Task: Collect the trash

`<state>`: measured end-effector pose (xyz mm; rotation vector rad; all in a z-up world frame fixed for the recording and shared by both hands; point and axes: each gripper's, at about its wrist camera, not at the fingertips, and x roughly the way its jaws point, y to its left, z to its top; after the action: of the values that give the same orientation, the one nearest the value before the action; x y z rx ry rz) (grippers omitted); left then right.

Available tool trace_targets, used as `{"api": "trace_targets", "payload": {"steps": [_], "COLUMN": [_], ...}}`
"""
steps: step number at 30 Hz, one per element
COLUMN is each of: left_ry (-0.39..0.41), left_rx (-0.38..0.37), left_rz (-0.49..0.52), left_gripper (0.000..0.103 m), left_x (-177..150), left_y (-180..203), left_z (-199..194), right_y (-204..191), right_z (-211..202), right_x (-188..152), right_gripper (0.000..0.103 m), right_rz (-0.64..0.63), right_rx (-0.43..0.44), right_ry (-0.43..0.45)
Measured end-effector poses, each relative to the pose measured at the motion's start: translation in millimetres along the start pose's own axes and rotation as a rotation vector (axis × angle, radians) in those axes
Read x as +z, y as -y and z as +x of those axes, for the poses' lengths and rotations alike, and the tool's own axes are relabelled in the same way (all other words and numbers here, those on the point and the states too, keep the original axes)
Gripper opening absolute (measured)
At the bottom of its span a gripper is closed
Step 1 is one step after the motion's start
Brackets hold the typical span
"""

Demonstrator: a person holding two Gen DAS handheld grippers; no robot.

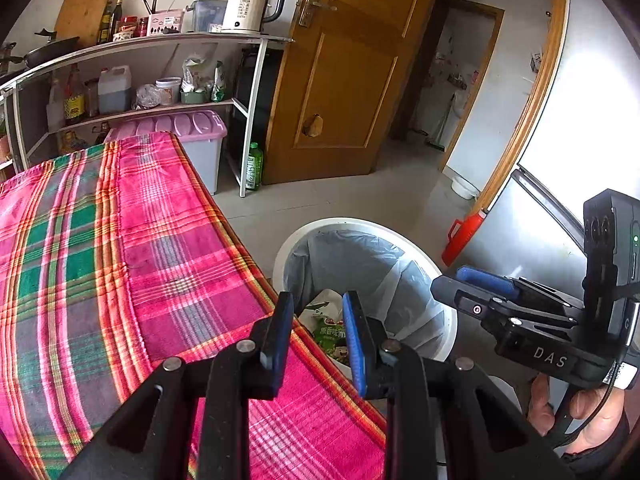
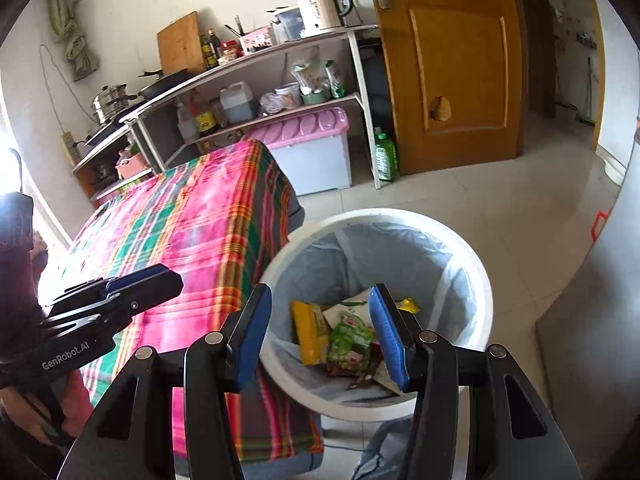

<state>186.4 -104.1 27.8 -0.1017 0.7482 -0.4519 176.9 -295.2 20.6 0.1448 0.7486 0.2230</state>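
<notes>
In the left wrist view, the green printed snack wrapper [image 1: 330, 330] in the white round plastic trash bin [image 1: 400, 240] shows only between the blue pads of the left hand-held gripper [image 1: 316, 338], the rest covered by them and the tabletop's pink plaid cloth [image 1: 120, 240]. The right wrist view has the yellow packet [image 2: 310, 332] and other wrappers partly behind the right hand-held gripper [image 2: 320, 334]; their print is too small to read. The cloth runs off the bottom edge.
</notes>
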Motion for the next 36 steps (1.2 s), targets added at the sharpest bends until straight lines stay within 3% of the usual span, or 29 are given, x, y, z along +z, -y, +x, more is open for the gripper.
{"api": "trace_targets", "payload": {"steps": [22,36], "left_ry": [0.120,0.162], "left_rx": [0.214,0.312], "left_rz": [-0.134,-0.151], "left_gripper": [0.032,0.042], "left_x": [-42.7,-76.7], "left_y": [-71.9,-73.0], "left_z": [-93.3,-129.8], "right_y": [-112.2,-146.0], "right_z": [-14.3,-34.0], "right_x": [-14.6,-46.1], "right_gripper": [0.052,0.053], "right_rz": [-0.177,-0.246], "right_rx": [0.141,0.142], "right_ry": [0.037,0.078]}}
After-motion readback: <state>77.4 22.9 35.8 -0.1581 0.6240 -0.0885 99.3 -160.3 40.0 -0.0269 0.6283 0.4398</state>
